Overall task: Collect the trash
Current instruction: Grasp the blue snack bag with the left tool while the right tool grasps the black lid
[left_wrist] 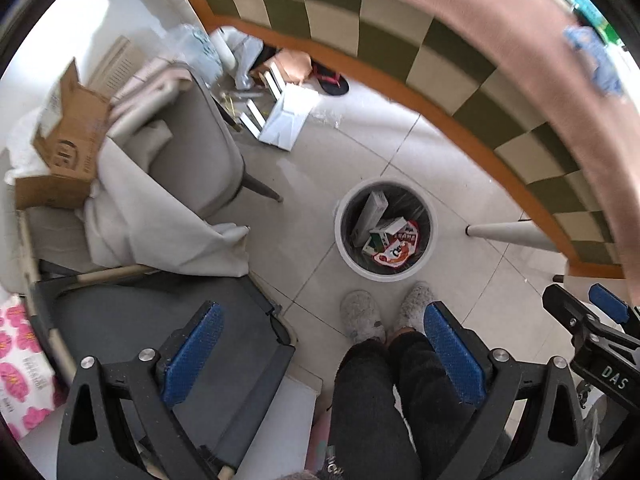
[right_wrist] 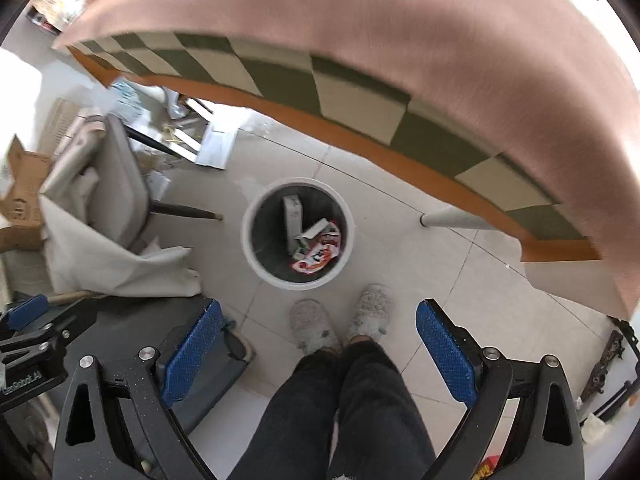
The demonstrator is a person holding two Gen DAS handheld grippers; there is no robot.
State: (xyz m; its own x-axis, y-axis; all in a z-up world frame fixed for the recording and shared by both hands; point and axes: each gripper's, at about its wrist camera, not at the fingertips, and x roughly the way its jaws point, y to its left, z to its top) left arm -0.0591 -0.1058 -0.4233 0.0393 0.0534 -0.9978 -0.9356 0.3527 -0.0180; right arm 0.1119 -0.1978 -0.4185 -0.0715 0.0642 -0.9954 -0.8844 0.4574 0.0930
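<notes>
Ahead of both grippers, on the tiled floor, a round white bin [left_wrist: 385, 229] holds cardboard boxes [left_wrist: 370, 210] and a red wrapper [left_wrist: 396, 254]. Left gripper [left_wrist: 326, 360] and right gripper [right_wrist: 320, 356]: jaws wide, empty.

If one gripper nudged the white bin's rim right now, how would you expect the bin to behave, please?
The white bin would probably slide, since it stands on smooth floor tiles. It likely feels light: only cartons and a red wrapper lie inside. Being round and upright, it may tip.
</notes>
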